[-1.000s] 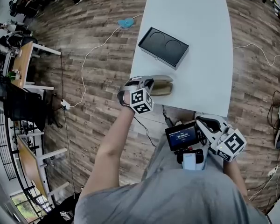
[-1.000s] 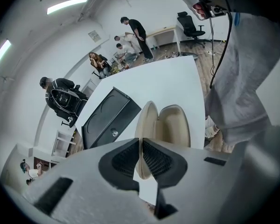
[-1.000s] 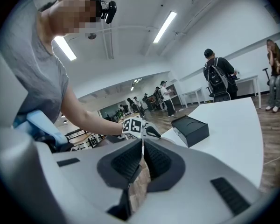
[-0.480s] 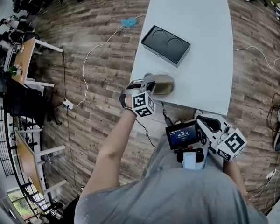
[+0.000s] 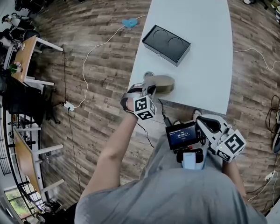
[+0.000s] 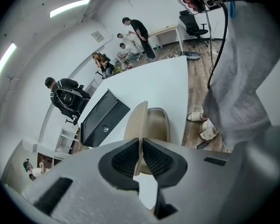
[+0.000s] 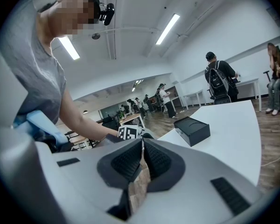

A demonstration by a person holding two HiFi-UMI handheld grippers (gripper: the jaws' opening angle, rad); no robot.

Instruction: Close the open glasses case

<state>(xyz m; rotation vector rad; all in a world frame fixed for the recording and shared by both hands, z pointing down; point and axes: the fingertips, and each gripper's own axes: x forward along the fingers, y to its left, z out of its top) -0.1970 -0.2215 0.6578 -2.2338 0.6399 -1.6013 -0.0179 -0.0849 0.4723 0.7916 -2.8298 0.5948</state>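
Observation:
A tan glasses case lies near the front left edge of the white table. In the left gripper view its lid stands up on edge beside the base. My left gripper is shut on the lid's rim, and the thin edge runs between the pads. My right gripper is off the table, close to the person's waist. Its jaws are shut with nothing held, and it points toward the table and the left arm.
A black box with two round recesses sits further back on the table; it also shows as the black box past the case. A small screen device hangs at the person's waist. Cables lie on the wood floor at left. People stand in the background.
My left gripper has shifted slightly toward the near table edge with the lid still in its grip. The right gripper has stayed where it was.

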